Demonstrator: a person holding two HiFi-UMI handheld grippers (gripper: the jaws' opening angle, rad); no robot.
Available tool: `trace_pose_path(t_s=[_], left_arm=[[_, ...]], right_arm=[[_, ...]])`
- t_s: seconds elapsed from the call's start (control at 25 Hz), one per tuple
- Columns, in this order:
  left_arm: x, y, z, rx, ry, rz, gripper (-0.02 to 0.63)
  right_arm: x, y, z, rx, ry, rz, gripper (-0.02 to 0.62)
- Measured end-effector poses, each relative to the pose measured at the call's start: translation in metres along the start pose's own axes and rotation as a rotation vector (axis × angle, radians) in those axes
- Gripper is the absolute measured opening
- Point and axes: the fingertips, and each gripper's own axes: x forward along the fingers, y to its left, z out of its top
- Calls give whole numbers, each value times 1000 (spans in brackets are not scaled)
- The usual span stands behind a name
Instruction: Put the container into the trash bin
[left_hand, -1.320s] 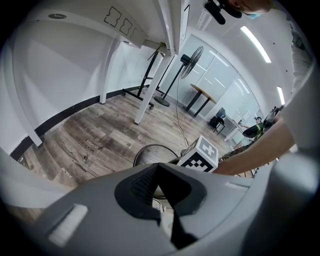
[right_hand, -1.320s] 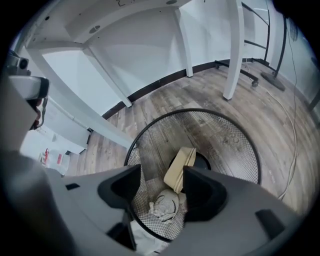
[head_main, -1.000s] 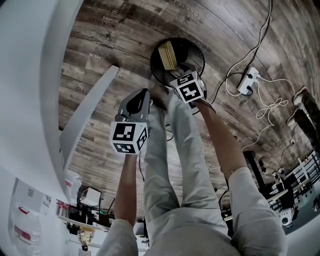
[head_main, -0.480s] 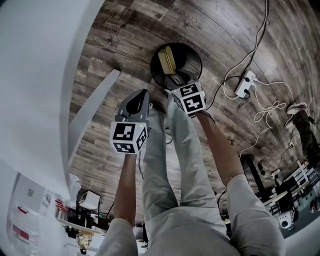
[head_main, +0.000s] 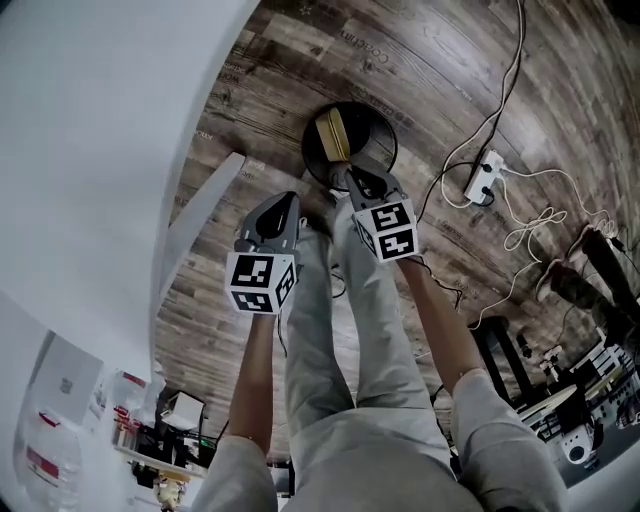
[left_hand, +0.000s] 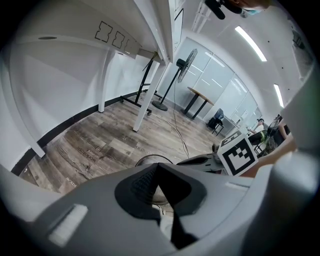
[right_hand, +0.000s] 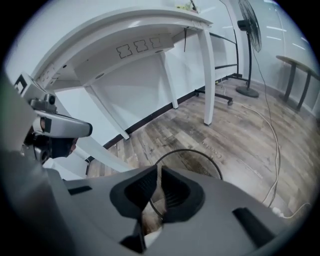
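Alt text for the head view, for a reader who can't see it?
Seen from above, past the person's legs: a tan container lies in a round black bin on the wood floor. The right gripper is at the bin's near rim, jaws closing on nothing; the left gripper is beside it, clear of the bin.

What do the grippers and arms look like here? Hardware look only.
Both alike: left gripper and right gripper have smooth grey moulded shells, black ribbed pads and a white cube with black square markers. No cables on them. Right's jaws are closing, nothing between. Forearms bare; pale short sleeves.
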Motion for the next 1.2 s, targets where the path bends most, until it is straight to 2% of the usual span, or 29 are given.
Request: trace_pose_path(t_s=[0.2, 0.56, 0.8, 1.2], left_arm=[[-13, -8, 13, 1, -7, -4, 11], [-40, -31, 56, 23, -41, 8, 11], [-58, -58, 87, 50, -68, -12, 11], [-109, -98, 147, 108, -129, -16, 11]], right_arm=[[-31, 9, 22, 5, -54, -2, 15], [-92, 22, 66, 19, -149, -9, 14], [-134, 25, 103, 10, -215, -23, 14], [-217, 35, 167, -20, -312, -59, 14]])
